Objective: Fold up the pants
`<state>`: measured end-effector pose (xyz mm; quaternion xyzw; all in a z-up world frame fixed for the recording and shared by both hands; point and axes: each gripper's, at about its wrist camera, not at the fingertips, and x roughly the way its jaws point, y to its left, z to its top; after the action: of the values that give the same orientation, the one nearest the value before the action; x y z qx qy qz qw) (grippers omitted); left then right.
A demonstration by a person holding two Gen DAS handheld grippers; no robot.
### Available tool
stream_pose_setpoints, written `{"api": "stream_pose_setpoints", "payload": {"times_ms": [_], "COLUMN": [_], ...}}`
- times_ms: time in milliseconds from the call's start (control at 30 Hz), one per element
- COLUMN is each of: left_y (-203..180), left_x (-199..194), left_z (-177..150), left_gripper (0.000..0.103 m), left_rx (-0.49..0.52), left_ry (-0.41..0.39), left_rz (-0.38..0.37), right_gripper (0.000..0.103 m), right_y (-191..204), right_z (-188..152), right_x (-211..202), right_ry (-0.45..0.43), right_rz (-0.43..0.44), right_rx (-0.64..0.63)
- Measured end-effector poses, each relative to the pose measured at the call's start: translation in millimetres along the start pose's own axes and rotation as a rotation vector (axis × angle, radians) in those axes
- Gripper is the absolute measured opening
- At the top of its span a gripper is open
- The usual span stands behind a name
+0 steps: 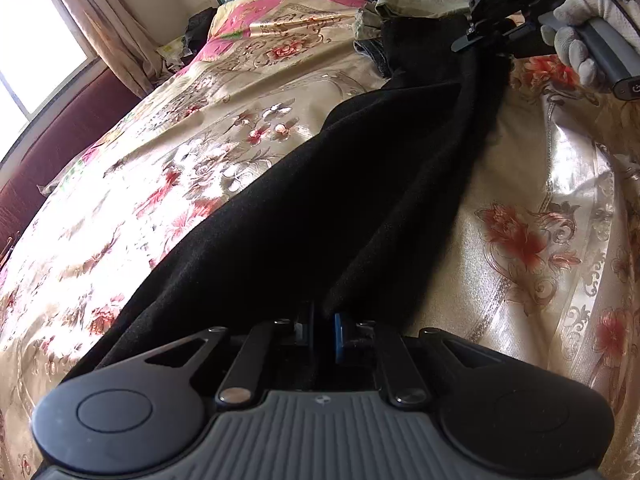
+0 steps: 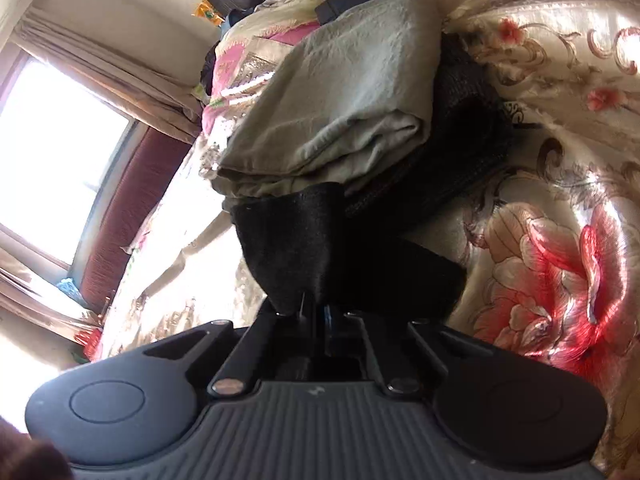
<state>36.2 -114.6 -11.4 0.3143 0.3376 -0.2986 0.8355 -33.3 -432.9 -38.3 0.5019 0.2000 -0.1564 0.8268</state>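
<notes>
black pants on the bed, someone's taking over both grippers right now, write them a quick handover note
Left gripper: shut on one end of the black pants.
Right gripper: shut on the other end, close to the folded pile of beige and dark clothes.
The pants hang stretched between the two grippers over the floral bedspread, bunched lengthwise.
Done: both ends gripped and lifted.
Left: probably bring the ends together, lay flat, fold again, put by the pile.
</notes>
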Motion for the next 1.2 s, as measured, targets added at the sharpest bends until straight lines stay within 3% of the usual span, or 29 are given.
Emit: {"api": "stream_pose_setpoints", "payload": {"times_ms": [133,200,300,367,433,667,833,1000,1200], "left_y": [15.0,17.7,10.1,1.6,-3.0,0.9,-1.1,0.8,8.9], "left_x": [-14.0,-16.9,-10.2,-7.2,-7.2,-5.5,-3.3,-3.2,-2.1], "left_z": [4.8,3.6,-1.9,-5.9,-8.4,-7.5,-7.8,-7.5,-2.5], "left_gripper": [0.025,0.025,0.025,0.025,0.025,0.026,0.026,0.026,0.026], "left_rx": [-0.019,-0.023,0.004,0.028,0.035,0.017,0.015,0.002,-0.046], "left_ry": [-0.039,-0.044,-0.025,-0.010,-0.002,0.004,0.009,0.010,-0.003], "left_rz": [0.015,0.017,0.008,0.009,0.002,-0.008,-0.006,-0.011,-0.023], "right_gripper": [0.005,0.005,0.005,0.008,0.010,0.019,0.025,0.026,0.028], "right_y": [25.1,17.5,-19.7,-36.4,-43.1,-53.1,-56.4,-59.7,-60.5], "right_z": [5.9,1.8,-10.1,-19.3,-23.9,-23.2,-24.2,-27.6,-32.0], "right_x": [-33.2,-37.1,-14.4,-7.0,-11.7,-29.8,-10.3,8.9,9.8], "right_ry": [-0.045,-0.041,0.058,0.078,0.053,0.039,0.058,0.036,0.038], "right_rz": [0.098,0.045,-0.107,-0.127,-0.090,-0.076,-0.075,-0.002,0.058], "right_rx": [-0.045,-0.063,-0.015,0.045,0.113,0.143,0.156,0.228,0.224]}}
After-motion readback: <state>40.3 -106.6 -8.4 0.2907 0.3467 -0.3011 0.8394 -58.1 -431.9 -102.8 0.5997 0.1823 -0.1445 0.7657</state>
